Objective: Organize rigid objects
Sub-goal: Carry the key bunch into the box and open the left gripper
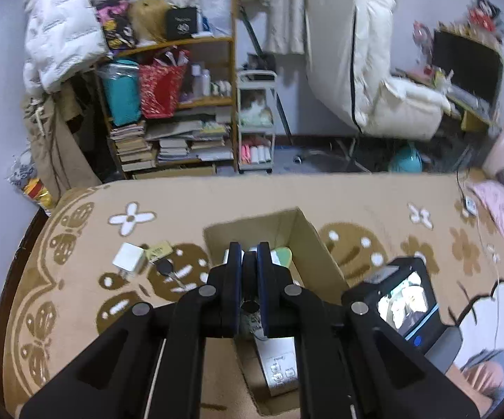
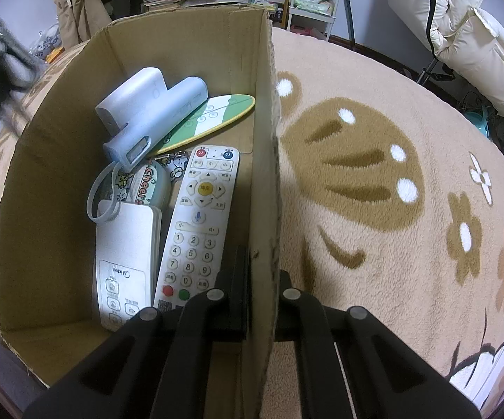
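The right tongs (image 2: 259, 289) are clamped on the right-hand wall of the cardboard box (image 2: 259, 104), one finger inside, one outside, which I read as pinning the open box so it won't slide on the soft patterned blanket (image 2: 374, 111). Over it, the left tongs (image 1: 250, 258) are clenched on a dark cylindrical object (image 1: 250, 279), hard to identify, held above the box opening, apparently poised for a drop inside. Down in the box lie the numbered remote (image 2: 196, 223), a white air-conditioner remote (image 2: 126, 262), a green-and-white remote (image 2: 217, 115) at the far end, a pale blue handheld device (image 2: 150, 111) propped across it, and a small round tin (image 2: 149, 185). Left of the box, on the blanket, wait a white charger cube (image 1: 129, 258) and a black car key (image 1: 164, 266) with a tan tag, likely next. The near left corner offers free floor for the drop.
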`<state>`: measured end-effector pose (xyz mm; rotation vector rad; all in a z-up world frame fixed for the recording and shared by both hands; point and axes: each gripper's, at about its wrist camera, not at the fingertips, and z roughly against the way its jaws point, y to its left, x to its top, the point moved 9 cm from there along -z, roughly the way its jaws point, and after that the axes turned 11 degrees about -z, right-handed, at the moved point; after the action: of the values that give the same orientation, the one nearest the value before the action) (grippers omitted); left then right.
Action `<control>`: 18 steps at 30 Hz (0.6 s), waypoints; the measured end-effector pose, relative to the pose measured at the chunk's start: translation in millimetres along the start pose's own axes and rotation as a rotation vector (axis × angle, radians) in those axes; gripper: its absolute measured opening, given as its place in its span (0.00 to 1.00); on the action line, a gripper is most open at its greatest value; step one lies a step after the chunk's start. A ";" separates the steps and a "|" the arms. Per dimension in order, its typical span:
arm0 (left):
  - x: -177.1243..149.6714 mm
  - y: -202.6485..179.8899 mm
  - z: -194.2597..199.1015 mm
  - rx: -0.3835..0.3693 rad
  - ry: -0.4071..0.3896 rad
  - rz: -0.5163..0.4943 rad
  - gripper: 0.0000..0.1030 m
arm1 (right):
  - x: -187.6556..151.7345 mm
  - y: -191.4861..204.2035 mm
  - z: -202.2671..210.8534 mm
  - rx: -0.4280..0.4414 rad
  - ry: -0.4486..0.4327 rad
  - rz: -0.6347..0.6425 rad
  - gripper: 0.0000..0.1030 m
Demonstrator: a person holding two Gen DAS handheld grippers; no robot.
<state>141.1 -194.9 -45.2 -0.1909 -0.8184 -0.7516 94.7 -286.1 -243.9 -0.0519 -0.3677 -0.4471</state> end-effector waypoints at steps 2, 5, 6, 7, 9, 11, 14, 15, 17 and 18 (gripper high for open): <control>-6.8 -6.5 -13.7 -0.008 0.035 -0.008 0.07 | 0.0 0.0 0.0 0.000 0.000 0.000 0.06; -19.3 -10.1 -31.4 -0.011 0.085 -0.014 0.07 | 0.0 0.0 -0.1 0.001 0.000 -0.001 0.06; -23.8 -11.6 -37.6 -0.013 0.103 -0.016 0.07 | -0.1 0.1 -0.1 0.001 0.000 -0.002 0.06; -27.0 -12.7 -42.9 -0.015 0.116 -0.017 0.07 | -0.5 0.4 -0.2 0.001 0.000 -0.001 0.06; -34.8 -14.4 -55.1 -0.014 0.150 -0.022 0.08 | -0.6 0.3 -0.2 0.001 0.001 -0.001 0.06; -43.5 -15.1 -65.2 -0.013 0.180 -0.020 0.08 | -0.5 0.3 -0.3 0.002 0.000 -0.002 0.06; -51.4 -13.9 -73.8 -0.010 0.205 -0.026 0.08 | -0.5 0.4 -0.3 0.002 0.000 -0.002 0.06; -52.7 -13.0 -75.4 -0.006 0.210 -0.030 0.08 | -0.4 0.3 -0.2 0.001 0.000 -0.001 0.06; -54.8 -9.0 -78.7 -0.003 0.219 -0.024 0.08 | -0.4 0.2 -0.2 0.001 0.000 -0.001 0.06; -55.4 -6.7 -79.3 -0.004 0.223 -0.018 0.08 | -0.4 0.1 -0.2 0.001 0.000 -0.001 0.06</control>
<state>158.9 -204.4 -140.0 -0.1008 -0.6074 -0.7765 94.5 -285.9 -244.2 -0.0506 -0.3678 -0.4480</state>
